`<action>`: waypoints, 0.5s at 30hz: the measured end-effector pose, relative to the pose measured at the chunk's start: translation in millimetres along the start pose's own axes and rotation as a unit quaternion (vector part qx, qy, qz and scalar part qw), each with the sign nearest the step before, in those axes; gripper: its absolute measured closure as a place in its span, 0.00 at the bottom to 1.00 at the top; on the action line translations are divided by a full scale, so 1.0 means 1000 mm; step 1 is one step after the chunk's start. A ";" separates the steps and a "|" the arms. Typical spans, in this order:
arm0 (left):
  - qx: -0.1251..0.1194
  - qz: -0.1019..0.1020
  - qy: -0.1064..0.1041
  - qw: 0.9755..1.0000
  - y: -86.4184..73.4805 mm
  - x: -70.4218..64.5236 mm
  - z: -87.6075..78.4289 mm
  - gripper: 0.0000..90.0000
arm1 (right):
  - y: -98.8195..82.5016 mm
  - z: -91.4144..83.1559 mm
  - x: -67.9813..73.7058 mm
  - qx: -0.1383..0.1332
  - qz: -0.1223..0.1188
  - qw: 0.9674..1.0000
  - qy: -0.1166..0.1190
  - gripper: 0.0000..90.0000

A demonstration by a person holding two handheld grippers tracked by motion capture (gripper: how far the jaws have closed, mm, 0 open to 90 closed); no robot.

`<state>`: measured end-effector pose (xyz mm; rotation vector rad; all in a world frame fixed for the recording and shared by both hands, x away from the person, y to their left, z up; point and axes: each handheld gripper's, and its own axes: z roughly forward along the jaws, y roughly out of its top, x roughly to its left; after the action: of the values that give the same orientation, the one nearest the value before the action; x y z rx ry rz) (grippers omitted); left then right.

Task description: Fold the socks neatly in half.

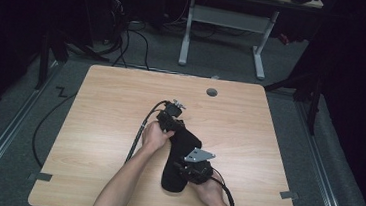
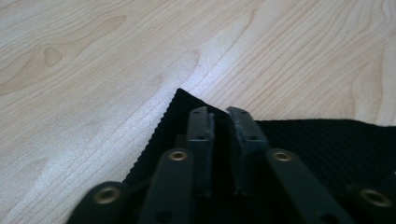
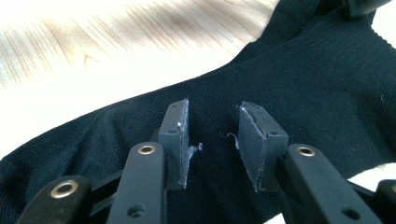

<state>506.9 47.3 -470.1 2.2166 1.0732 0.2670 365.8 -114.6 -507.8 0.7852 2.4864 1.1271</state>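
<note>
Currently: one black sock (image 1: 179,155) on a light wooden table (image 1: 108,126), both grippers at it.

Item lies flat near the table's front middle, ribbed cuff toward the far end. Left gripper (image 2: 223,122) sits at the cuff corner, jaws nearly together with a narrow slit between the pads; whether fabric is pinched cannot be told. Right gripper (image 3: 214,135) rests over the sock's lower part, jaws apart, pads (image 3: 254,140) clear of the cloth between them.
</note>
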 end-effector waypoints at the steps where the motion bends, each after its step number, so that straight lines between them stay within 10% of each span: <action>1: -0.003 0.003 0.000 1.000 0.000 0.000 -0.002 0.92 | 0.000 0.000 0.000 0.000 0.000 1.000 0.000 0.71; 15: -0.088 0.082 0.005 0.993 -0.011 -0.029 -0.063 0.94 | 0.000 0.000 0.000 0.001 -0.001 1.000 -0.001 0.71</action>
<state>453.2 59.6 -425.8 2.1487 0.8389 0.4284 365.8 -114.7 -507.7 0.7845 2.4862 1.1241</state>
